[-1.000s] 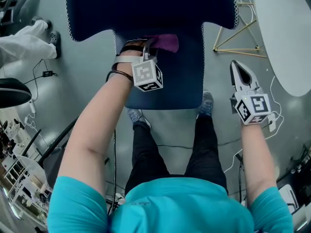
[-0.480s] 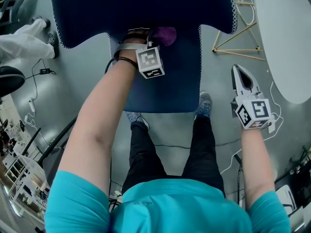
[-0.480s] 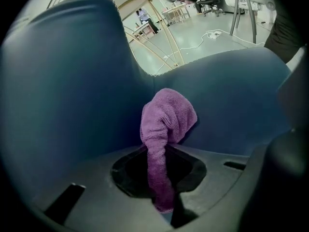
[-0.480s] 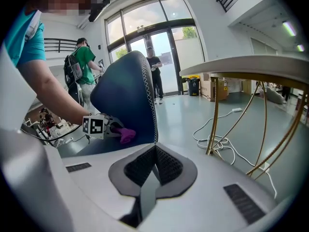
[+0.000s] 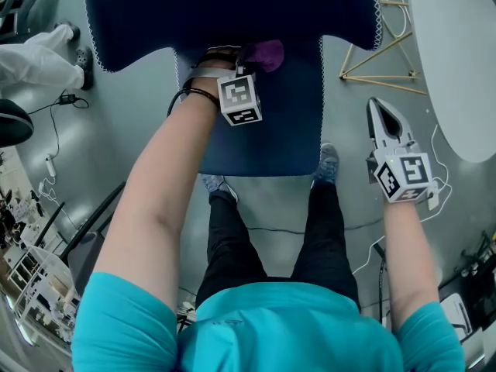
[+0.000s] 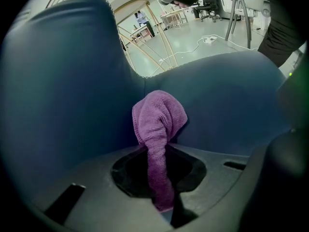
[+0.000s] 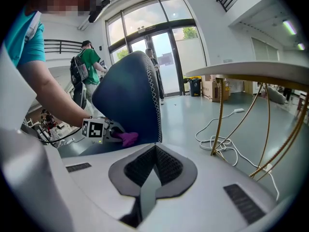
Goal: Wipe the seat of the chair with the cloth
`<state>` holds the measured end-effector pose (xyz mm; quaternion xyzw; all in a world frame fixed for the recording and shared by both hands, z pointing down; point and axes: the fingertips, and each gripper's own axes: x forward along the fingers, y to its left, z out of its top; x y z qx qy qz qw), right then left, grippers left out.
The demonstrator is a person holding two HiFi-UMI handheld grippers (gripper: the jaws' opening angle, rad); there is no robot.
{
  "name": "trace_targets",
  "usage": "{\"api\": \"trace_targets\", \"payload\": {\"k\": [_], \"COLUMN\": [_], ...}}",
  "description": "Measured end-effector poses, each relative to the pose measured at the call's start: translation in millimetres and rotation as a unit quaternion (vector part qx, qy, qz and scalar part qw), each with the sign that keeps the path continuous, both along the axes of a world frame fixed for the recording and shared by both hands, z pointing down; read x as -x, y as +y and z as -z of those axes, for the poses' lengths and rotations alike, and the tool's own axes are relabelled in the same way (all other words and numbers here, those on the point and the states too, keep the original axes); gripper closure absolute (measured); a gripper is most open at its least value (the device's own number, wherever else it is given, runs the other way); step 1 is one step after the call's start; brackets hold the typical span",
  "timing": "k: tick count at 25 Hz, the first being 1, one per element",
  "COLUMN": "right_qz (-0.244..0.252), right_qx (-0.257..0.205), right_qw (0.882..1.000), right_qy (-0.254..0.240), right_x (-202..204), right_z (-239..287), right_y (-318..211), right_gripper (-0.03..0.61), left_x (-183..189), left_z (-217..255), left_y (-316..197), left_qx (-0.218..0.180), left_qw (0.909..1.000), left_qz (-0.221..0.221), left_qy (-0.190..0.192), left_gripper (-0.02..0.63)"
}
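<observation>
The dark blue chair has its seat [image 5: 271,130] in front of me and its backrest [image 5: 225,14] at the top of the head view. My left gripper [image 5: 246,60] is shut on the purple cloth [image 5: 266,54] and holds it at the back of the seat, where seat and backrest meet. In the left gripper view the cloth [image 6: 159,117] sticks out of the left gripper [image 6: 158,175] and rests against the blue upholstery [image 6: 231,105]. My right gripper [image 5: 382,108] hangs to the right of the chair over the floor, shut and holding nothing. The right gripper view shows the right gripper [image 7: 154,156], the cloth [image 7: 128,138] and the backrest [image 7: 133,93].
A white round table [image 5: 457,60] on thin gold legs [image 5: 384,72] stands at the right. Cables [image 5: 438,188] lie on the grey floor. A person in white [image 5: 35,60] is at the left. My feet [image 5: 327,165] are at the seat's front edge.
The left gripper slid the cloth a little farther back along the seat toward the backrest, then held still. The right gripper has hardly moved.
</observation>
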<state>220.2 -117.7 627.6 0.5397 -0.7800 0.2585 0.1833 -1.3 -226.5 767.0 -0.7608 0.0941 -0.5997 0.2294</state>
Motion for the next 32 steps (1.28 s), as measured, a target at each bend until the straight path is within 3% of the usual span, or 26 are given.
{"api": "trace_targets", "payload": {"k": [13,16,32], "right_qz": [0.002,0.003,0.003], "right_qx": [-0.004,-0.006,-0.014], "right_qw": [1.000,1.000,1.000], "right_qy": [0.001,0.001,0.001], "right_x": [5.4,6.1,16.5], "right_z": [6.6,8.2,13.6], "right_y": [1.4,2.6,19.7], "right_gripper": [0.588,0.588,0.588], "left_x": [3.9,4.0,11.7], "left_z": [0.8,-8.3,0.9], "left_y": [24.7,37.4,78.2], "left_qx": [0.008,0.028,0.028], "left_qw": [0.9999,0.9995,0.9996], "left_qz": [0.005,0.005,-0.002], "left_qy": [0.005,0.010,0.009], "left_gripper": [0.563,0.563,0.563]}}
